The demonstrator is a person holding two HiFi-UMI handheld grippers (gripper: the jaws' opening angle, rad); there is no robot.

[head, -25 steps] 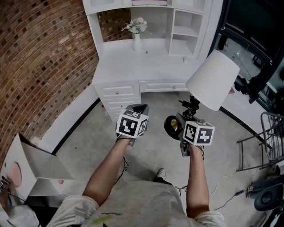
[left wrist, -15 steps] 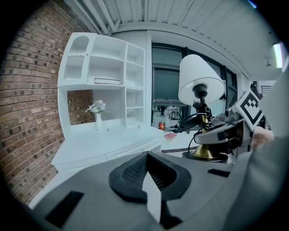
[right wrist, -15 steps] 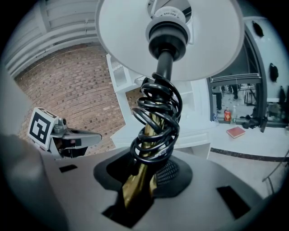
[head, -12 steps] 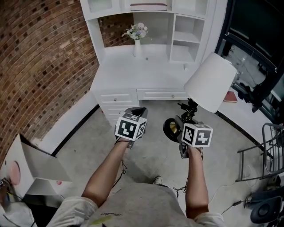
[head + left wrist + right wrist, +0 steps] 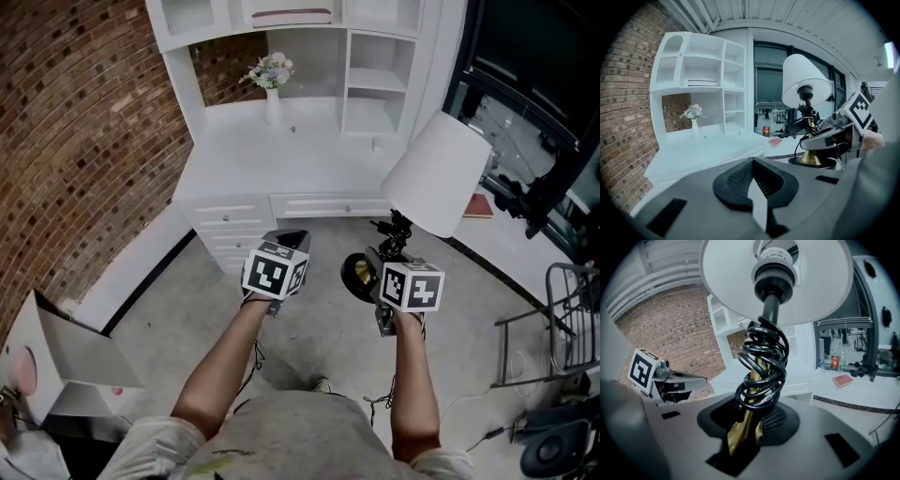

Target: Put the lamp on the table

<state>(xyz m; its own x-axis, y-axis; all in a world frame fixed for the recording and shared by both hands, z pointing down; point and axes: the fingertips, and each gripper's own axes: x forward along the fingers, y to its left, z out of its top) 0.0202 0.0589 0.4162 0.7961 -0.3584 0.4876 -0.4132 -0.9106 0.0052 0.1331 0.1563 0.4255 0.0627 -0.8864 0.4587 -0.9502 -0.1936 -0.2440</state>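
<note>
The lamp has a white shade [image 5: 436,173], a brass stem and a round base [image 5: 359,274], with black cord coiled round the stem [image 5: 761,366]. It hangs tilted over the concrete floor, in front of the white desk [image 5: 281,159]. My right gripper [image 5: 382,259] is shut on the brass stem [image 5: 747,430] just above the base. In the right gripper view the shade [image 5: 776,282] fills the top. My left gripper [image 5: 292,236] is beside it to the left, shut and empty, with its pads [image 5: 740,180] together. In the left gripper view the lamp [image 5: 806,86] is at the right.
The desk carries a hutch of open shelves and a vase of flowers [image 5: 270,80]. A brick wall [image 5: 84,141] runs along the left, with a cardboard box [image 5: 66,361] below it. At the right are a red book [image 5: 478,206], black equipment [image 5: 534,197] and a metal rack [image 5: 562,319].
Both grippers and the lamp have moved a little closer to the white desk. The grip on the stem is unchanged and the left gripper stays shut.
</note>
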